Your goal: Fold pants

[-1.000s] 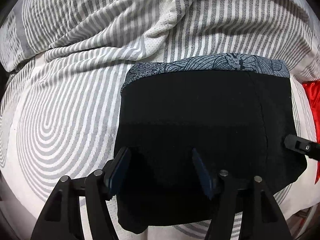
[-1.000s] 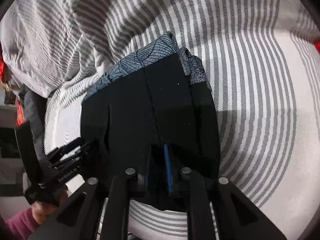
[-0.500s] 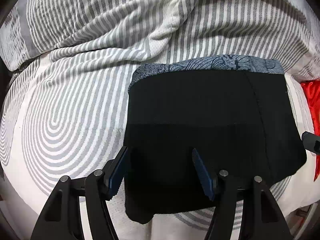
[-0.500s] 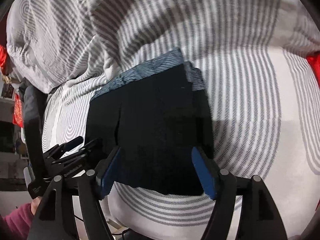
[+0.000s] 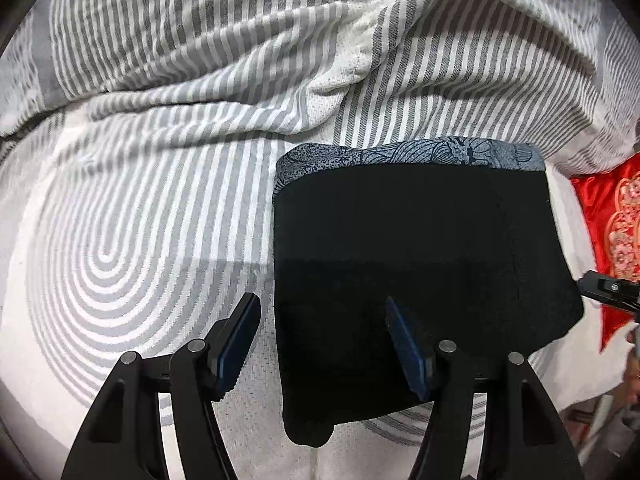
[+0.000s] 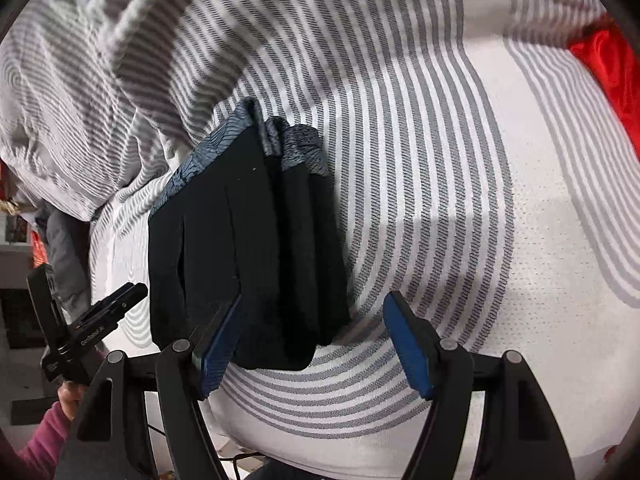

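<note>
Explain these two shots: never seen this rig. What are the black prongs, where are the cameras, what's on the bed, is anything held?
No robot arm here: a person holds a two-finger gripper in each hand, each with a fisheye camera looking along its fingers. One picture is from the left gripper, the other from the right gripper; the black prongs with blue pads are their fingers. On the striped bedsheet lie the folded black pants with a patterned grey waistband. A red cushion sits at the edge. Both grippers are open, holding nothing.
</note>
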{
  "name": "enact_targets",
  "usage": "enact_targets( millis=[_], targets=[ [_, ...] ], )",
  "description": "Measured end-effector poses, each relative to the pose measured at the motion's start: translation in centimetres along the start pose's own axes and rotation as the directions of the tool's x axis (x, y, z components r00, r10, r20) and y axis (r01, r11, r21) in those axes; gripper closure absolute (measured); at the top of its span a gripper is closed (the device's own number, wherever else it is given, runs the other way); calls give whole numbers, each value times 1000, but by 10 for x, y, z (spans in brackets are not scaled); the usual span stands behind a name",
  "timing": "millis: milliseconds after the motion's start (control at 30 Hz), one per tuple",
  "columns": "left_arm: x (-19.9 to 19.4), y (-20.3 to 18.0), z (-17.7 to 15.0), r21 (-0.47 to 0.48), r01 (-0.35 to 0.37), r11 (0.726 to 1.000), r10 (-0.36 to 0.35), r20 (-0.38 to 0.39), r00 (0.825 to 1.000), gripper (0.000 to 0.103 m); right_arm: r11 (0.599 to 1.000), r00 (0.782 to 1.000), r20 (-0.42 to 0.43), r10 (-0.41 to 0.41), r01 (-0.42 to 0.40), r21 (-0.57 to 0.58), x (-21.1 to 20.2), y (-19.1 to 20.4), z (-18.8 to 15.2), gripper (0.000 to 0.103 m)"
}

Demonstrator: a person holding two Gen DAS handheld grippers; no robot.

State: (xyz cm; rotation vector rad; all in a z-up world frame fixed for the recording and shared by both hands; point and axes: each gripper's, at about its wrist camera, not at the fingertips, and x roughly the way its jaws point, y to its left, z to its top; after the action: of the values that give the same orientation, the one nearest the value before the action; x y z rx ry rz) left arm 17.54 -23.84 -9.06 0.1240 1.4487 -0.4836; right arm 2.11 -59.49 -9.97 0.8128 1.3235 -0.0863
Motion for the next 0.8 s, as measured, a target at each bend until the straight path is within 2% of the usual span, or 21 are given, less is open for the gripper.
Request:
enact_targets(
  millis=[267, 367, 533, 667, 700, 733, 800],
  targets=[
    [28, 15, 5, -4, 102, 995, -102, -90, 991, 37, 987, 986, -63, 156, -158, -21, 28, -10, 22, 29],
    [38, 15, 7, 16, 126, 992, -123, -111, 986, 37, 981, 979, -90, 185, -189, -37, 40, -11, 30, 29],
    [48, 22, 12, -12, 210, 978, -210, -141, 968, 37, 967, 960, -140, 243, -251, -47, 64, -7, 39, 29],
    [56, 21, 14, -5, 234, 972, -231, -162, 959, 37, 954, 944, -162, 288, -298, -38, 77, -6, 45, 29],
    [57, 22, 14, -6, 239, 971, -236, -166, 957, 37, 952, 941, -164, 296, -305, -34, 80, -5, 47, 28],
    [59, 23, 14, -7, 238, 971, -235, -171, 957, 29, 947, 936, -166, 312, -320, -24, 83, -5, 49, 28],
    [60, 24, 13, -10, 232, 973, -230, -178, 957, 26, 942, 930, -166, 329, -335, -9, 86, -7, 50, 28]
  ],
)
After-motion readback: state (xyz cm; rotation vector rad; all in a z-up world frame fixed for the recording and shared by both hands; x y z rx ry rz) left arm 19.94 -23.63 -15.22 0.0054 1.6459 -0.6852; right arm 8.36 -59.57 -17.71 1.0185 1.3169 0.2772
